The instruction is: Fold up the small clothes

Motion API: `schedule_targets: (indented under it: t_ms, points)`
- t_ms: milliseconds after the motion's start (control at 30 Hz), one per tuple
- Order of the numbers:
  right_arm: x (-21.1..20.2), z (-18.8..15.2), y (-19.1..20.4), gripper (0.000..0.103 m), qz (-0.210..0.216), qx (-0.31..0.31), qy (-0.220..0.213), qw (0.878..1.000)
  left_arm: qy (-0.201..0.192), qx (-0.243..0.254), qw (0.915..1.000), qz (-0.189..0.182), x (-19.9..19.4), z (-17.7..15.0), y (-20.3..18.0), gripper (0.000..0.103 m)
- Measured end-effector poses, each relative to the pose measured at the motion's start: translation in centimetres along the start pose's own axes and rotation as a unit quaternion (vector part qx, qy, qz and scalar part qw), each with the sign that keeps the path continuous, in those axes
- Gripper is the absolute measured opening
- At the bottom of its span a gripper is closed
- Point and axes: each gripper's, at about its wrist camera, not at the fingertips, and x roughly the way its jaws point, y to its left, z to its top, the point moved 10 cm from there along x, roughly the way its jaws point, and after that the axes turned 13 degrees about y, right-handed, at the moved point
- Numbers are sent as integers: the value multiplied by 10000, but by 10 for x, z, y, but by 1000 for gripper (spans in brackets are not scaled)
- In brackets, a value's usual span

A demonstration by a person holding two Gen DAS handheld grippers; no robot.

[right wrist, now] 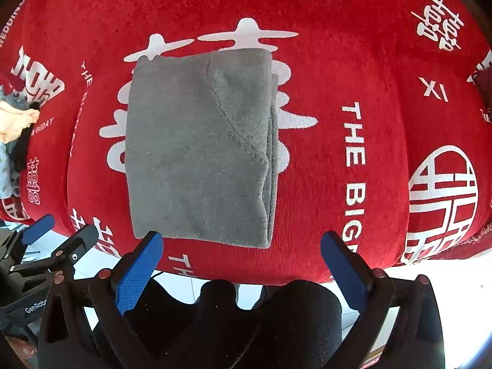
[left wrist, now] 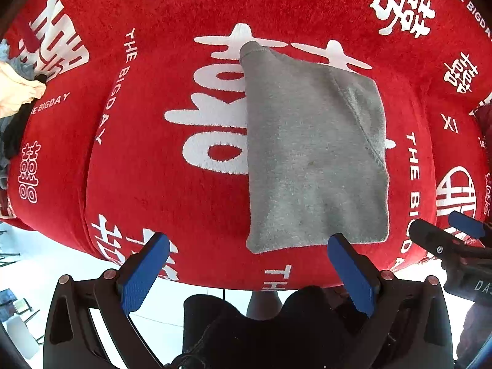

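Observation:
A grey fleece garment (left wrist: pixel 310 153) lies folded into a rectangle on the red table cover (left wrist: pixel 153 184); it also shows in the right wrist view (right wrist: pixel 200 153). My left gripper (left wrist: pixel 249 246) is open and empty, just short of the garment's near edge. My right gripper (right wrist: pixel 243 243) is open and empty at the garment's near edge. The right gripper also shows at the right edge of the left wrist view (left wrist: pixel 442 230), and the left gripper at the left edge of the right wrist view (right wrist: pixel 61 227).
A heap of other clothes, cream, blue and black (left wrist: pixel 15 101), lies at the table's left edge, also in the right wrist view (right wrist: pixel 15 132). A dark red item (right wrist: pixel 482 83) sits at the far right. The table's near edge (left wrist: pixel 215 283) is just below the grippers.

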Motion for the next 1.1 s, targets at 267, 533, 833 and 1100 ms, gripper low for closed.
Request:
schedule_targets:
  t_ms: [267,533,833,1100]
  points:
    - [0,-2,4,102,-55,-63,-32,10000,47,0,10000,8,2,-3,-1,103]
    - [0,-1,6,102,-97,-97,-51,9999,33,0,10000,6,3,-2,0,103]
    - [1,0,9,102,-143,-123,-58,9998,23,1,10000,25,4,-3,-1,103]
    - [2,2,9,102,-191,-165,-80,9996,-12,24,10000,91,5,-1,3,103]
